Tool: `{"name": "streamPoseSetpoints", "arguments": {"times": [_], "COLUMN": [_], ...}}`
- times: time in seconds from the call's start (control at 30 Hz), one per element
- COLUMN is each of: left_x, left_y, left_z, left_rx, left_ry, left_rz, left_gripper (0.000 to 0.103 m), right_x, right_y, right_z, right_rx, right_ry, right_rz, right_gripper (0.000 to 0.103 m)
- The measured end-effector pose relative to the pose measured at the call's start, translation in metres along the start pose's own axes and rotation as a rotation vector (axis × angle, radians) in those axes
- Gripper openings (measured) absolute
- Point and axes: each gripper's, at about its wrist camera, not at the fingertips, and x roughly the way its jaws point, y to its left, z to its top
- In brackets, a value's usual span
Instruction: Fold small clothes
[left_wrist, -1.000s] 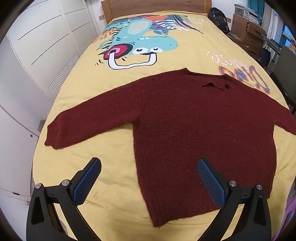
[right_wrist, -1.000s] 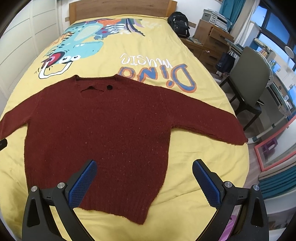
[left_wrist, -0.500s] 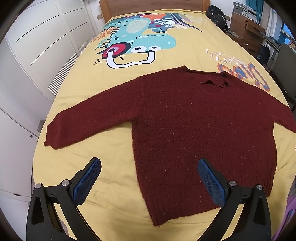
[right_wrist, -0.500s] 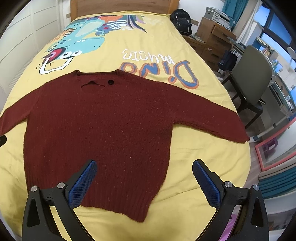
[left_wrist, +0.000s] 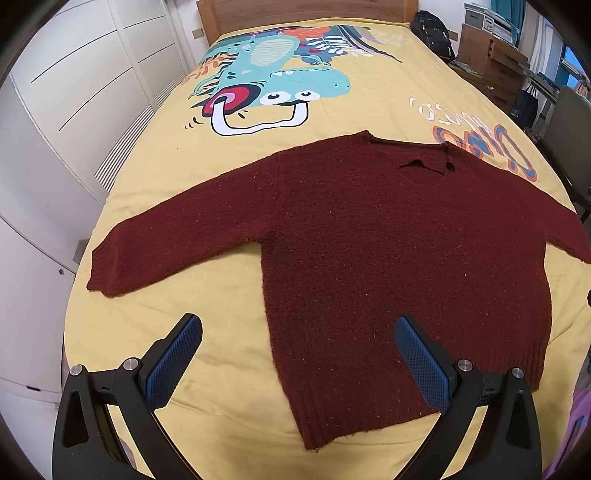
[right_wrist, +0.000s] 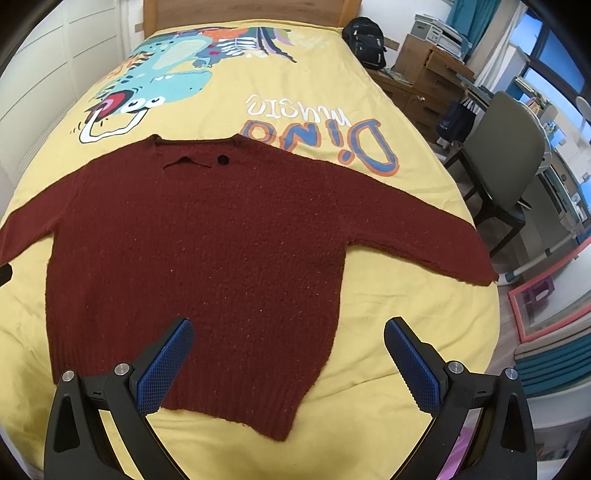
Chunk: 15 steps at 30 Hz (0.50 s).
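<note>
A dark red knitted sweater (left_wrist: 388, 251) lies flat on the yellow bed cover, both sleeves spread out, hem toward me. It also shows in the right wrist view (right_wrist: 207, 251). My left gripper (left_wrist: 297, 358) is open and empty, held above the sweater's lower left hem corner. My right gripper (right_wrist: 288, 362) is open and empty, held above the lower right hem corner. The left sleeve cuff (left_wrist: 107, 269) lies near the bed's left edge. The right sleeve cuff (right_wrist: 476, 269) reaches the bed's right edge.
The yellow bed cover (left_wrist: 295, 92) has a dinosaur print and lettering (right_wrist: 321, 125). White wardrobe doors (left_wrist: 55, 110) stand left of the bed. A grey chair (right_wrist: 506, 162), wooden drawers (right_wrist: 428, 74) and a black backpack (right_wrist: 365, 40) stand to the right.
Both grippers have drawn slightly closer to the sweater's hem and stay open. The sweater has not moved.
</note>
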Motion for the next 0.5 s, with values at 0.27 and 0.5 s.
{"name": "streamPoseSetpoints", "arguments": {"times": [0.27,0.5], "left_x": [0.0028,0.0072], "left_y": [0.0008,-0.0008], "left_z": [-0.0002,0.001], "left_rx": [0.003,0.01], "left_ry": [0.009,0.018], "left_rz": [0.001,-0.002], "left_gripper": [0.102,0.102], "right_x": [0.0018,0.0064], "right_y": [0.0024,0.0021], "right_z": [0.0002,0.0013], "right_rx": [-0.008,-0.008], "right_ry": [0.001,0.01], "right_rz": [0.002,0.003], "right_gripper": [0.103,0.103]}}
